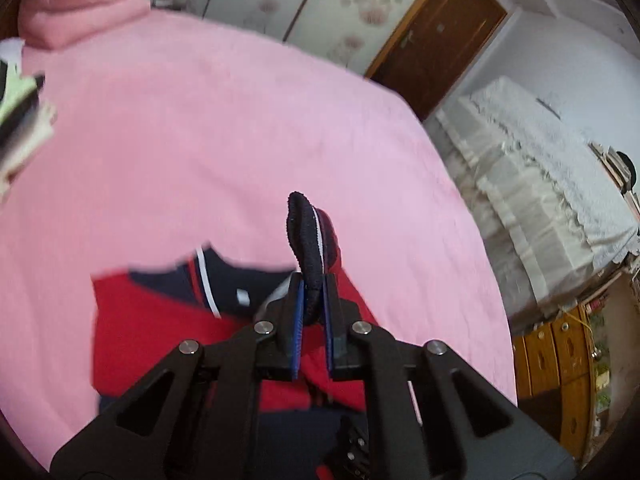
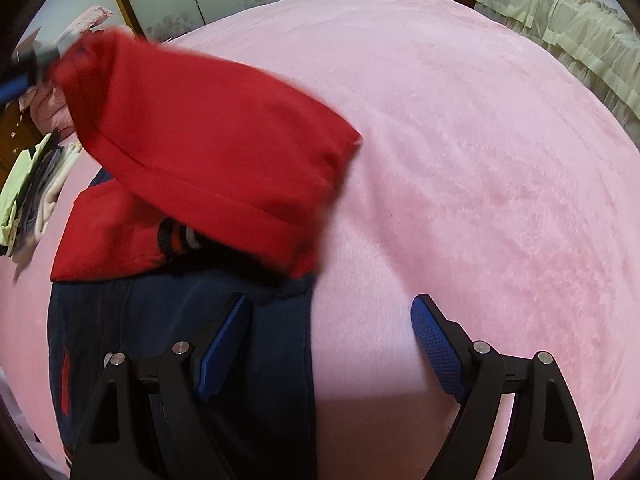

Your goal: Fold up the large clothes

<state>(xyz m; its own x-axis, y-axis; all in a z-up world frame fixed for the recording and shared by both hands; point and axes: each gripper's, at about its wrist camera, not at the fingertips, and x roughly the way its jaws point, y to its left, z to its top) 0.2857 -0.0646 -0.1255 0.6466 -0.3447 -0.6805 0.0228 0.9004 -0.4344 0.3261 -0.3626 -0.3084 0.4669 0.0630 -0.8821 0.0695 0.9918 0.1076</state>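
Observation:
A red and navy jacket (image 1: 152, 320) lies on the pink bed (image 1: 200, 120). My left gripper (image 1: 314, 284) is shut on the navy ribbed cuff (image 1: 306, 236) of its red sleeve, held up above the bed. In the right wrist view that red sleeve (image 2: 208, 132) hangs lifted across the jacket, pulled toward the blurred left gripper (image 2: 30, 66) at the upper left. My right gripper (image 2: 328, 316) is open low over the jacket's navy body (image 2: 160, 320). Its left finger is over the navy edge and its right finger over the pink sheet (image 2: 480, 160). Nothing is pinched between them.
A stack of folded clothes (image 2: 28, 192) sits at the bed's left side. A pink folded quilt (image 1: 80, 0) lies at the far corner. Beyond the bed stand floral wardrobe doors (image 1: 320, 8), a brown door (image 1: 436, 36), lace-covered furniture (image 1: 540, 184) and a wooden cabinet (image 1: 560, 360).

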